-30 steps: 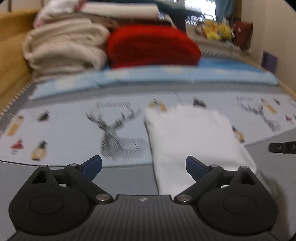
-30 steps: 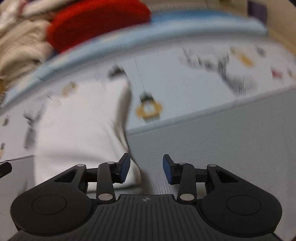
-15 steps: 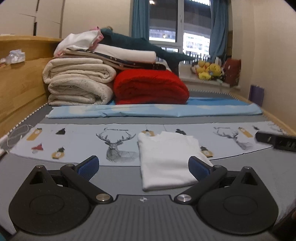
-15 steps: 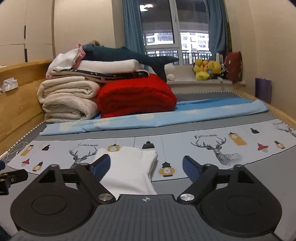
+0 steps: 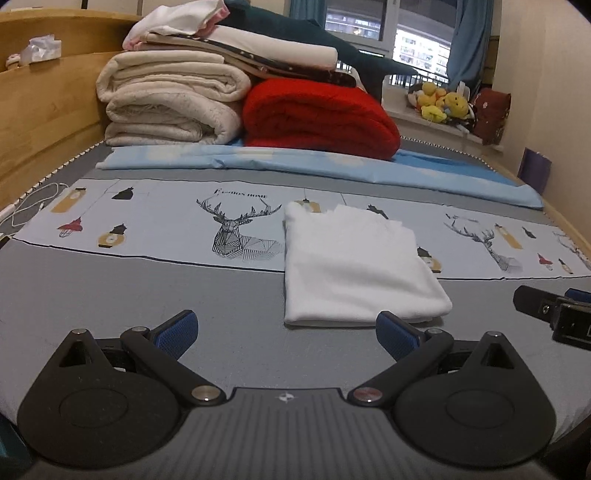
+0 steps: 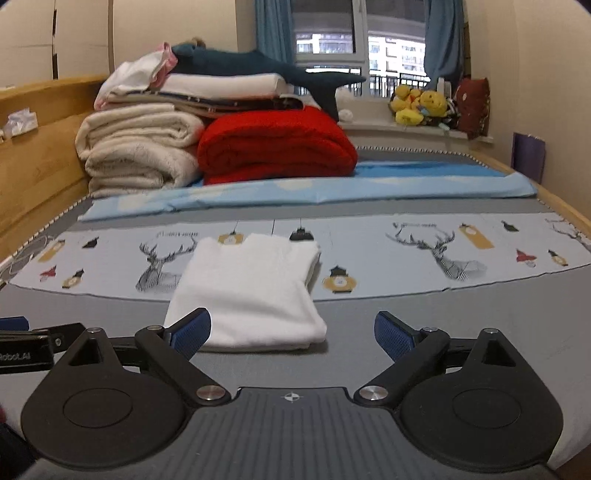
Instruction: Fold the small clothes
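The folded white garment [image 5: 354,266] is lying flat at twelve o'clock; left gripper [image 5: 286,332] and right gripper [image 6: 291,330] are hovering, jaws apart, holding nothing

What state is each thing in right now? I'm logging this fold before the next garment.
white garment: folded into a compact rectangle, lying flat on the bed, untouched.
left gripper: open, empty, short of the garment.
right gripper: open, empty, near the garment's front edge.
red blanket: folded, at the bed's far end.
cream blankets: folded, stacked beside the red one.
curtains: drawn apart.
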The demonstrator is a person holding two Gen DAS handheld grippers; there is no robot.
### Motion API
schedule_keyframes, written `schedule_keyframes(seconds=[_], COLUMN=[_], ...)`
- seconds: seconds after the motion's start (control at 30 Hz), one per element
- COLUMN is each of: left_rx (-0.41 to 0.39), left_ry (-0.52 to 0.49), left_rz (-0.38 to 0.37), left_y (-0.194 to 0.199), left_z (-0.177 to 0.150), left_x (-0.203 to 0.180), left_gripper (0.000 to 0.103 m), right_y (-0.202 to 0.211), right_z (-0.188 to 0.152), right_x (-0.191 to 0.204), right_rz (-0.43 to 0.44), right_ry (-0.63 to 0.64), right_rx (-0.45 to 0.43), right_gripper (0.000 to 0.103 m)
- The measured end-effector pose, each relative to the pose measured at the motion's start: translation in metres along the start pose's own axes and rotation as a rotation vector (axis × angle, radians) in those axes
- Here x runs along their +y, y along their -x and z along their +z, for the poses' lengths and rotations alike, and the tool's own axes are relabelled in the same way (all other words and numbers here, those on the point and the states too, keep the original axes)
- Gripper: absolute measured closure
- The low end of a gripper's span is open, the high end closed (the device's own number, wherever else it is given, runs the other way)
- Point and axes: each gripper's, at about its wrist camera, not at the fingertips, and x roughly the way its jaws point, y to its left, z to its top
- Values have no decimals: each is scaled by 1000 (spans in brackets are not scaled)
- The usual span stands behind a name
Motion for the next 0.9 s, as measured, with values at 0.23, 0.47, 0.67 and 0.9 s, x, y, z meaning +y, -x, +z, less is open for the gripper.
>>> schedule_keyframes(seconds=[0.23,0.47,0.67,0.9], left_rx=[45,44,48,53], left_ry=[-5,-6,-6,-7], left_rz=[-3,-13,-17,-23], left_y=[-18,-19,-20,-21], left_z=[0,-1,-2,-3], left_x=[-3,-6,-5,-6], left_gripper=[1,1,1,1], right_y=[-10,-12,-11,-10], right_z=[-2,-3,-4,-4], right_x=[7,13,17,19], right_rz=[4,26,43,45], right_ry=[9,24,50,59], right_rx=[38,54,57,58], right_gripper=[8,8,8,8])
